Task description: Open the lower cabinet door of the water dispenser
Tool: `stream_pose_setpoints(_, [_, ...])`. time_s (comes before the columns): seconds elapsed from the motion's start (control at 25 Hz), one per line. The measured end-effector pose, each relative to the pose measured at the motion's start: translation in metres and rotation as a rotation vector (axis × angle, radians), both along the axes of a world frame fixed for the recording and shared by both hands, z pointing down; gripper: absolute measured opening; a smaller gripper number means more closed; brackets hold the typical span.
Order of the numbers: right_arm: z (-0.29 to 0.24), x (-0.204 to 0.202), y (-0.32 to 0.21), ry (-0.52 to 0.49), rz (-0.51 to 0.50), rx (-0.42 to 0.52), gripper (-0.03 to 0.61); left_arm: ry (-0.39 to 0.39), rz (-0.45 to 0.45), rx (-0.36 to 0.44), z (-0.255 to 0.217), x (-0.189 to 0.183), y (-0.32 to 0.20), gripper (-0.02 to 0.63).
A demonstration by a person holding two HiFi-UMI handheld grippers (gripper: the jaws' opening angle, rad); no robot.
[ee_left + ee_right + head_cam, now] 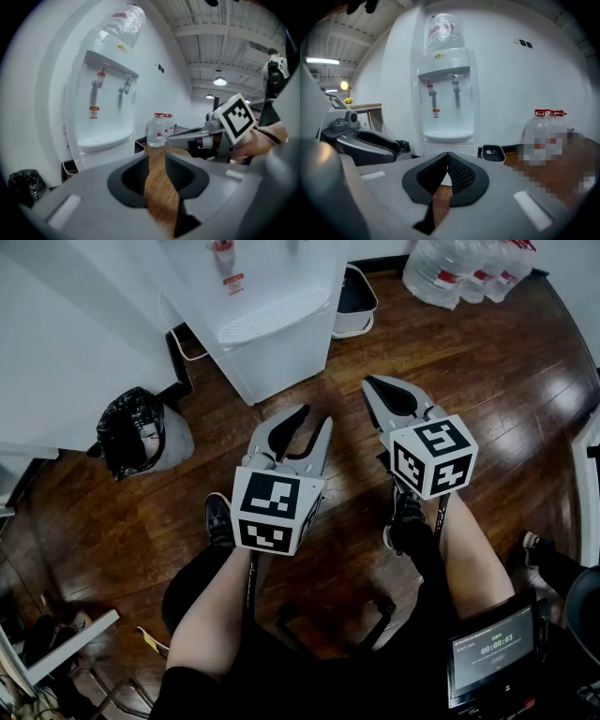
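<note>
The left hand-held gripper is spread and empty; the right hand-held gripper is pressed together on nothing. Both are apart from the water dispenser, which we find upright on the floor, front towards us. Its lower cabinet door appears shut. The head view crops the dispenser's top, and the gripper bodies hide most of the door.
</note>
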State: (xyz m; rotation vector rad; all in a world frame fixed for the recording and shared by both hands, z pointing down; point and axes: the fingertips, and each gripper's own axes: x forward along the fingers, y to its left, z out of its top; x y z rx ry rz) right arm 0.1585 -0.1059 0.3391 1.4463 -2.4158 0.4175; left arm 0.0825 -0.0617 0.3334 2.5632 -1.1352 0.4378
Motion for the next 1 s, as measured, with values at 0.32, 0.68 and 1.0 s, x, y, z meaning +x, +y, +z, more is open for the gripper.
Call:
stream_pose_setpoints(0.32, [-0.001,0.02,-0.044,0.008,0.036,-0.005,0.005,-0.018,-0.029,0.005,0.006,-0.007,-0.033,0.133])
stream_pose_setpoints(0.68, [0.051,0.023,-0.093,0.089,-0.02,-0.105,0.071,-0.037,0.001,-0.06,0.026,-0.007,-0.061,0.133])
stream_pose_setpoints(1.0, [0.078,0.007,-0.127,0.143,-0.118,-0.122,0.154,-0.024,0.039,-0.075,0.032,0.003,-0.091,0.133])
